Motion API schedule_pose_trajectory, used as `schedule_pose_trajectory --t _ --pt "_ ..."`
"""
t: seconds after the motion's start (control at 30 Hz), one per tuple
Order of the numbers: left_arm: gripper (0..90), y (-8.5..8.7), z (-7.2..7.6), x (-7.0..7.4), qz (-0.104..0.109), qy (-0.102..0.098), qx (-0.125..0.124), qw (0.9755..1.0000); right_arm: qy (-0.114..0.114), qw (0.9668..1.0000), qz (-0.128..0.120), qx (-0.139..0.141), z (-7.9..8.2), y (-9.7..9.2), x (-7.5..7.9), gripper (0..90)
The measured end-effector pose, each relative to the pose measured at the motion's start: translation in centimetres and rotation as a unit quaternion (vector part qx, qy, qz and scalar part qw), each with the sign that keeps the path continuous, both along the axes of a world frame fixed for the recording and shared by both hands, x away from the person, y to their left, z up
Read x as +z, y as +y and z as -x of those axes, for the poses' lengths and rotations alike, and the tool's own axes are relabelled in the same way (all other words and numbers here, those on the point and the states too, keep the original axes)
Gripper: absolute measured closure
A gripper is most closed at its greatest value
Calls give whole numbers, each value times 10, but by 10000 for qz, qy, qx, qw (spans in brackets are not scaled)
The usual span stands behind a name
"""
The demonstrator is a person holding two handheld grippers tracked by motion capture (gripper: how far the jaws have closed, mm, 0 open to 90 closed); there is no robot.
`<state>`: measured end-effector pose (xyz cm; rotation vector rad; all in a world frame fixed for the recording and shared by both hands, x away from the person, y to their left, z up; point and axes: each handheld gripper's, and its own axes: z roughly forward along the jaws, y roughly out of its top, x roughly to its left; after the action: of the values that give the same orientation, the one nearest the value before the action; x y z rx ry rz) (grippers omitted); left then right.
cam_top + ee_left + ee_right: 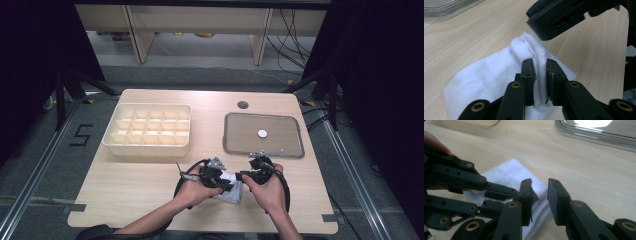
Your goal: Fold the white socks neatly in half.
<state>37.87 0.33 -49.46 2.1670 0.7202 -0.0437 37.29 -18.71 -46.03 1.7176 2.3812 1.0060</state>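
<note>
Premises present as a laboratory recording station. A light wooden table [150,180] stands between black curtains [30,60] on grey flooring marked with a taped numeral 5 [81,135]. Loose cables [295,35] trail behind, beside plain bench legs [140,35].

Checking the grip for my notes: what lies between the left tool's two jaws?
A bunched fold of the white cloth sits pinched between the left tool jaws, seen in the left gripper view.
</note>
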Motion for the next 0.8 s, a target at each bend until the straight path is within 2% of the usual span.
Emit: schedule_pose_trajectory --t 0.03,0.17,0.27,0.3,0.37,0.4,0.43,0.47,0.5,0.57,0.6,0.63,0.67,0.73,0.8 --pt "769 0 0 0 -7 -7 -4 10000 -81 9999 78 94 -2 -1 -3 724" --pt "760 -1 1 -1 -1 4 15 10000 47 10000 42 58 -6 2 -8 721" --pt "738 1 1 1 -8 -25 -24 10000 134 9999 21 45 -9 3 -14 785" --pt "727 2 2 3 19 -9 -20 10000 83 9998 -38 192 -9 1 -14 805" --pt "700 4 2 6 57 -14 -11 10000 92 9998 -60 144 -9 2 -15 829" --pt "693 11 3 16 212 -64 28 9998 78 9997 51 203 -9 1 -17 851" --pt "689 11 3 16 212 -64 28 9998 54 9996 137 231 -9 0 -18 854" --pt "690 19 3 22 236 -85 108 9996 99 9997 80 223 -8 1 -17 855" --pt "692 22 3 24 222 -84 139 9996 77 9997 140 199 -8 1 -18 855" --pt "698 25 3 25 222 -71 161 9996 72 9997 107 228 -8 1 -18 856" --pt "698 25 4 23 245 69 148 9996 64 9998 153 150 -7 4 -18 857" --pt "698 25 4 23 245 69 148 9996 64 9998 153 150 -7 4 -18 857" --pt "696 22 7 18 256 164 90 9995 -6 9995 218 209 -7 4 -18 857" --pt "694 20 7 15 215 230 69 9995 -71 9994 225 270 -6 2 -19 857" --pt "694 16 8 10 246 337 66 9991 -48 9994 247 257 -6 2 -19 856"
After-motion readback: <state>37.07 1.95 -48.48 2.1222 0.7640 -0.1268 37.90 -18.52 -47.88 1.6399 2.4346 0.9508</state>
